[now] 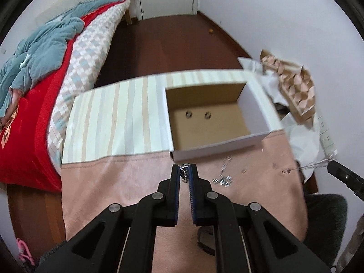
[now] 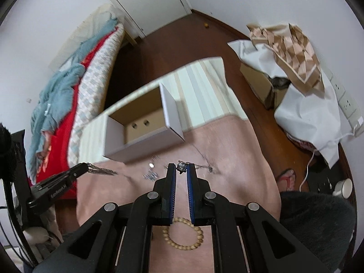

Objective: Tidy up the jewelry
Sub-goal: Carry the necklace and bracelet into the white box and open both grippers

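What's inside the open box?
Nothing that shows. The box has a bare brown floor and two round holes in its back wall. Its near wall hides a strip of floor, so anything tiny there is out of sight.

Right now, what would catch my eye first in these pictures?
Probably the open cardboard box on the striped and pink cloth, with two small items inside. In front of it, each claw, left and right, pinches silver jewelry, and a wooden bead bracelet lies nearby.
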A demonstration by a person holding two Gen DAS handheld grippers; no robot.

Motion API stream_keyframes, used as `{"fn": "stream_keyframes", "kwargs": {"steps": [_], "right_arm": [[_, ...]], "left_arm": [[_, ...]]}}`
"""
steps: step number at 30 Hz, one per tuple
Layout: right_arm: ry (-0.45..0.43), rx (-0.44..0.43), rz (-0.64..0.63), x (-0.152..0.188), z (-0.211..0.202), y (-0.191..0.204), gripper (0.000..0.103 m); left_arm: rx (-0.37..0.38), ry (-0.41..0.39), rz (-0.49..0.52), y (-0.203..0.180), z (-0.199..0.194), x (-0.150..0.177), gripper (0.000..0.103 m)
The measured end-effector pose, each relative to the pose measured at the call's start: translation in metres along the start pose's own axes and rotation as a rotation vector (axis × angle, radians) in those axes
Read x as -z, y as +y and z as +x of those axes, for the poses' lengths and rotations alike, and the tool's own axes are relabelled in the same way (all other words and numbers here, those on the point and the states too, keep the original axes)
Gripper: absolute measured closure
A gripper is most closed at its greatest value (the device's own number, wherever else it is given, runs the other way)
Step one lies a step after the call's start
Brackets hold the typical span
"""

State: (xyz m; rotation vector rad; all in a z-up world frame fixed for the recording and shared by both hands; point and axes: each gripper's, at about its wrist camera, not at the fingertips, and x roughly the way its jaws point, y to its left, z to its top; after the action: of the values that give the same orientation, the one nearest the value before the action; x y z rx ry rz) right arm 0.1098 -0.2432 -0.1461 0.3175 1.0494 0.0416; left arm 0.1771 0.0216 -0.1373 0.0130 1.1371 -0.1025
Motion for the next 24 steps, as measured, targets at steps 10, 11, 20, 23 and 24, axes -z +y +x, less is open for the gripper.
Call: {"fn": "stream_keyframes", "kwargs": {"steps": [10, 11, 20, 23, 24], "right_arm": [[-0.092, -0.092, -0.104, -0.046, -0.05, 0.057, 0.093], [-0.102, -0.105, -0.115, -0.052, -0.055, 0.065, 0.093], [-0.147, -0.13, -0.227, -0.102, -0.054, 0.121, 0.093], [-0.115, -0.114, -0.24, -0.115, -0.029, 0.128, 0.093], [-0.101, -0.107, -0.24, -0.118, -0.019, 0.128, 0.093]], "left_arm": [[0.035, -0.081, -0.015, 0.002, -0.039, -0.034, 0.098], [0.039, -0.088, -0.015, 0.003, -0.042, -0.038, 0.098], [0.088, -0.137, -0.026, 0.006, -0.062, -0.082, 0.098], [0.094, -0.124, -0.018, 0.003, -0.051, -0.094, 0.098], [0.095, -0.109, -0.015, 0.002, -0.043, -0.098, 0.098]]}}
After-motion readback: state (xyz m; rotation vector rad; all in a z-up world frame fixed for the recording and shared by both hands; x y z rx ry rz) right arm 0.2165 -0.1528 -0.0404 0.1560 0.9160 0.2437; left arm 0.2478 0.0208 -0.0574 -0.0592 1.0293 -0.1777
